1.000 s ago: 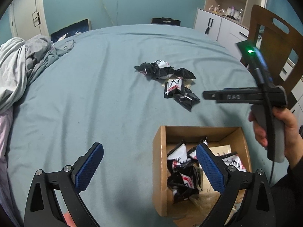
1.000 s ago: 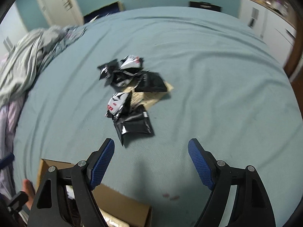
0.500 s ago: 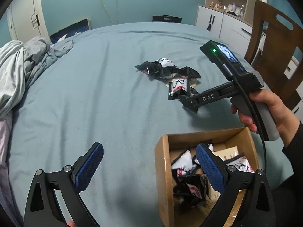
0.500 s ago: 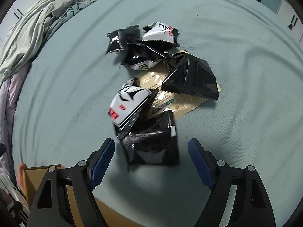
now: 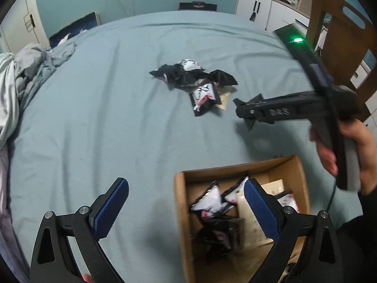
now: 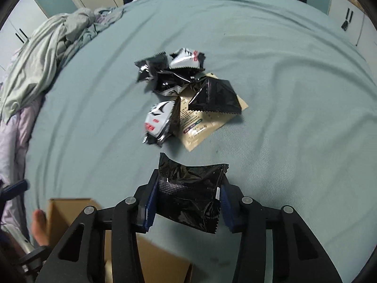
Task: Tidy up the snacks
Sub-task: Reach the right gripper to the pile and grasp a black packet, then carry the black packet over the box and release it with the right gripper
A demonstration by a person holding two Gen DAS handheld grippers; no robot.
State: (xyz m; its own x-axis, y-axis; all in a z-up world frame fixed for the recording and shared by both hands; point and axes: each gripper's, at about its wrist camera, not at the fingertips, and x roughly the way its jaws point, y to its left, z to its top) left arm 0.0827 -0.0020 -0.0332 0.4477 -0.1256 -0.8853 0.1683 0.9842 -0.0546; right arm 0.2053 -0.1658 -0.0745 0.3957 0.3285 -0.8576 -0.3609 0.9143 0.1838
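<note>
Your right tool (image 6: 188, 202) has just been closing, and its 2 blue pads now press on a crinkled black snack packet (image 6: 190, 195) that sits between them, lifted clear of the teal bed sheet (image 6: 294, 94). From the left wrist view, that same tool (image 5: 245, 113) hangs to the right of the heap with the packet's dark corners poking out at its tip, and your right hand (image 5: 341, 151) wraps its grey handle.

Your left tool (image 5: 186, 210) stands wide with nothing between its pads. Its right pad hangs over the open cardboard box (image 5: 181, 224); its left pad hangs over bare sheet.

The box lies on the bed near you, and it already holds several black-and-white packets (image 5: 212, 202) and a tan sachet (image 5: 273, 191).

The remaining pile (image 6: 186, 89) lies on the sheet farther out, well apart from the box: a white-and-black packet with red print (image 6: 157, 122) at its near edge, a flat tan sachet (image 6: 200, 127) beside it, a black pyramid-shaped packet (image 6: 216, 96) resting on that sachet, and a few more black and white packets behind.

A rumpled grey blanket (image 6: 47, 54) is bunched along the bed's left side. A wooden chair (image 5: 339, 30) stands at the right beyond the bed.
</note>
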